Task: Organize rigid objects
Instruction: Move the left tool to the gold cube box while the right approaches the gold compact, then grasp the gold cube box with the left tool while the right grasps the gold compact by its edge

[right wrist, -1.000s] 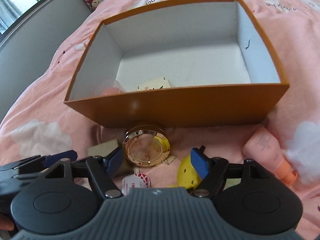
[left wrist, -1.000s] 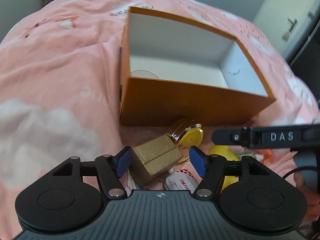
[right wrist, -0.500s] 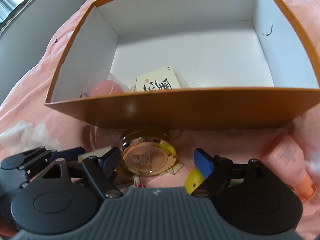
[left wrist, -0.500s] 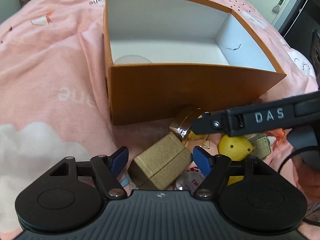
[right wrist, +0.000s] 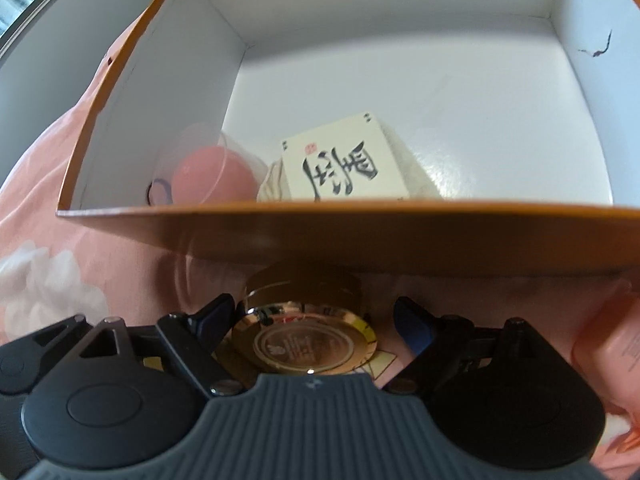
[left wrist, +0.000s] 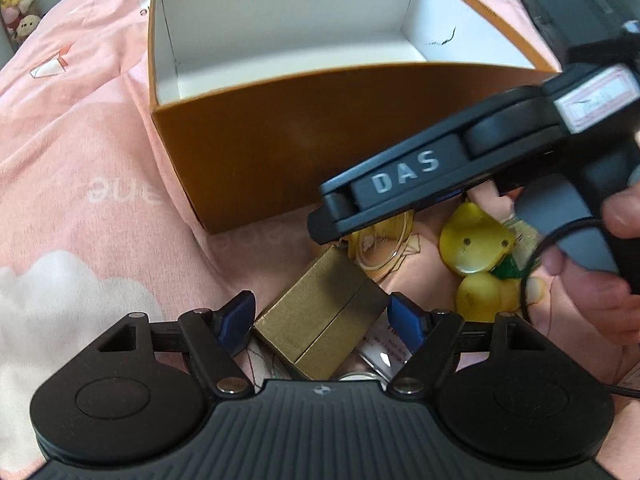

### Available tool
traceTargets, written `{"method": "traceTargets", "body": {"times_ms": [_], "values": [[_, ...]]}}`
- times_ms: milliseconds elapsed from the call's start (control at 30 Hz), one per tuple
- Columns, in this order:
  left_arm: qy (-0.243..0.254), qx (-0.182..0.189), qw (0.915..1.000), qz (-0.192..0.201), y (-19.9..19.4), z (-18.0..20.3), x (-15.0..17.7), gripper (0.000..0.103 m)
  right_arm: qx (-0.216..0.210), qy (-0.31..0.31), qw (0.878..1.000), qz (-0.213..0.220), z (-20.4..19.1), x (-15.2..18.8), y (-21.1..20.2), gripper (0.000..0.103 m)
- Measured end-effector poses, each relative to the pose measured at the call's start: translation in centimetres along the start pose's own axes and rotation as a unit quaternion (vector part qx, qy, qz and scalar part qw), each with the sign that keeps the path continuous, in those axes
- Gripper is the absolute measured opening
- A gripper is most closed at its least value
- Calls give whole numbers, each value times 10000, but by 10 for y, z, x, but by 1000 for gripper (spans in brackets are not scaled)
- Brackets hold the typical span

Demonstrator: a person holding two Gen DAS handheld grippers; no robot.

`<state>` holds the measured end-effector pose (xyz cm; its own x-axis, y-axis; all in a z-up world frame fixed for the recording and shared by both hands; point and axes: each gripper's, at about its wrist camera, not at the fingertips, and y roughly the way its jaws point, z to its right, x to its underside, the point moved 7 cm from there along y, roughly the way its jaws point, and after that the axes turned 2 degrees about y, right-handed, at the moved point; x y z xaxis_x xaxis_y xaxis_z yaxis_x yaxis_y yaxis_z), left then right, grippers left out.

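Observation:
On the pink bedspread a gold cardboard box (left wrist: 316, 316) lies between the blue pads of my left gripper (left wrist: 320, 318). The jaws are opening and the pads stand just off the box's sides. In the right wrist view a round gold-lidded jar (right wrist: 304, 340) sits between the fingers of my right gripper (right wrist: 314, 322), which is open with gaps on both sides. Behind both stands the open orange box (left wrist: 280, 132), white inside. It holds a calligraphy card (right wrist: 344, 164) and a pink ball under a clear dome (right wrist: 204, 176).
The right gripper's black housing (left wrist: 404, 178) crosses the left view above the jar, with a person's hand (left wrist: 592, 292) on it. A yellow toy (left wrist: 476, 248) and a white-labelled pot (left wrist: 380, 350) lie near the gold box. A pink tube (right wrist: 608, 344) lies at the right.
Both grippers have come down and closer to the objects, and their jaws have widened. The right gripper now straddles the gold-lidded jar, and its housing has swung across the left view.

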<state>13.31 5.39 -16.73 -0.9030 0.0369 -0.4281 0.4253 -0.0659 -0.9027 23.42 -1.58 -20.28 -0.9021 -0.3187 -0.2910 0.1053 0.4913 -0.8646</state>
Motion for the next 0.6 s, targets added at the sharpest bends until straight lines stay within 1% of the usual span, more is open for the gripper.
{"method": "traceTargets", "body": {"times_ms": [33,100,167,200,233,267,300,333,400,433,500,600], "values": [[7,-16,10000,-15,0,0,1,88,-58,-6,10000,6,-1,2,-1,75],[17,-94,9999,-110,1,1,2,88,-127,-46,9999,-5,-2,5,-5,75],[9,-294,9992,-272,4,2,7,82,-129,-68,9999,9,-2,11,-8,75],[-22,-420,9986,-327,6,2,10,77,-137,-63,9999,13,-1,13,-10,75],[-69,-514,9981,-346,6,2,12,74,-141,-49,9999,22,-1,16,-11,75],[-130,-575,9977,-334,6,2,14,69,-146,-13,9999,30,1,18,-13,75],[-214,-606,9975,-300,5,3,15,60,-139,24,9999,29,2,20,-15,75],[-326,-599,9973,-275,3,3,16,57,-117,45,9999,26,3,22,-17,75],[-595,-581,9963,-223,-1,1,19,44,-21,46,10000,46,5,26,-23,75],[-723,-549,9957,-191,-4,1,21,40,40,46,10000,56,6,28,-26,75],[-982,-490,9939,-116,-9,-1,26,30,141,58,9999,60,9,33,-31,75],[-1320,-333,9907,-44,-13,-2,33,19,193,-69,9998,12,9,41,-38,75]]}}
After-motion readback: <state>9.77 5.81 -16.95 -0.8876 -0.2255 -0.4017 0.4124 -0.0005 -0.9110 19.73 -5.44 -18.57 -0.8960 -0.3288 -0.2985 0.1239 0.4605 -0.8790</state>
